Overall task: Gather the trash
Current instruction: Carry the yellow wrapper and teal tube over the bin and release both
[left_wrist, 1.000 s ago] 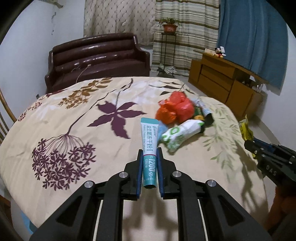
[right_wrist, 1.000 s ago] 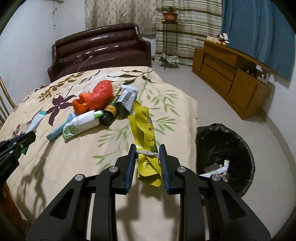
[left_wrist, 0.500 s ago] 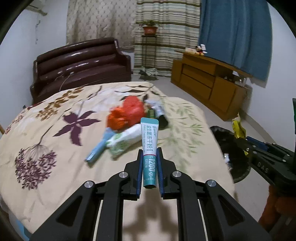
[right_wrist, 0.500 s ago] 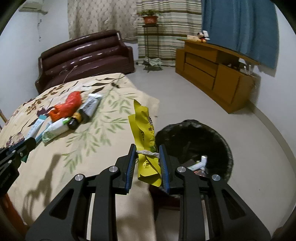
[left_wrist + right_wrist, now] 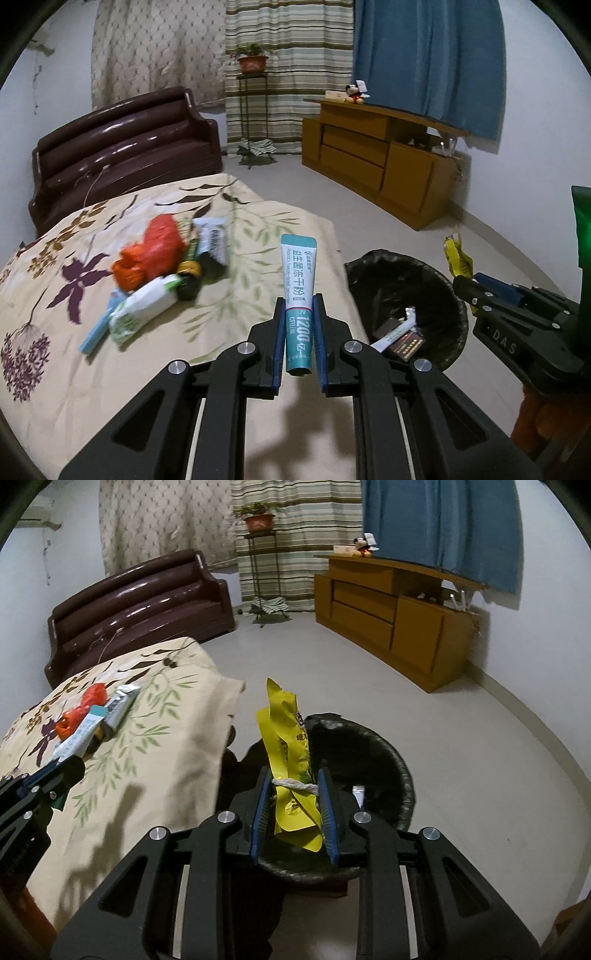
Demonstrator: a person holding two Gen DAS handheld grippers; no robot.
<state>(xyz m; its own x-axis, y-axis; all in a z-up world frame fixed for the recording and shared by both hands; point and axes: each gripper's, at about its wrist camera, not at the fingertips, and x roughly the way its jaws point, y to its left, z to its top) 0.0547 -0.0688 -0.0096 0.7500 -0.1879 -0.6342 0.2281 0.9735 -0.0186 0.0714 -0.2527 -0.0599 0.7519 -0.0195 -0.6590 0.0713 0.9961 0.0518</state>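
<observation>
My left gripper [image 5: 298,325] is shut on a teal and white tube [image 5: 297,280], held above the bed's right edge, left of the black-lined trash bin [image 5: 436,280]. My right gripper [image 5: 293,805] is shut on a yellow wrapper [image 5: 286,746] tied with string, held over the bin [image 5: 384,753]. The bin holds a few packets [image 5: 400,334]. A pile of trash lies on the bed: a red bag [image 5: 159,247], a white and green pack [image 5: 144,310], a dark bottle [image 5: 189,280] and a grey pouch [image 5: 212,240]. The right gripper shows in the left wrist view [image 5: 465,286].
The floral bedspread [image 5: 229,321] fills the left. A brown leather sofa [image 5: 122,147] stands behind the bed. A wooden cabinet [image 5: 376,158] runs along the right wall, with a plant stand [image 5: 253,110] by the striped curtain. Grey floor [image 5: 461,738] surrounds the bin.
Both grippers have swung right from the bed towards the bin. The yellow wrapper is now over the bin. The tube stays gripped.
</observation>
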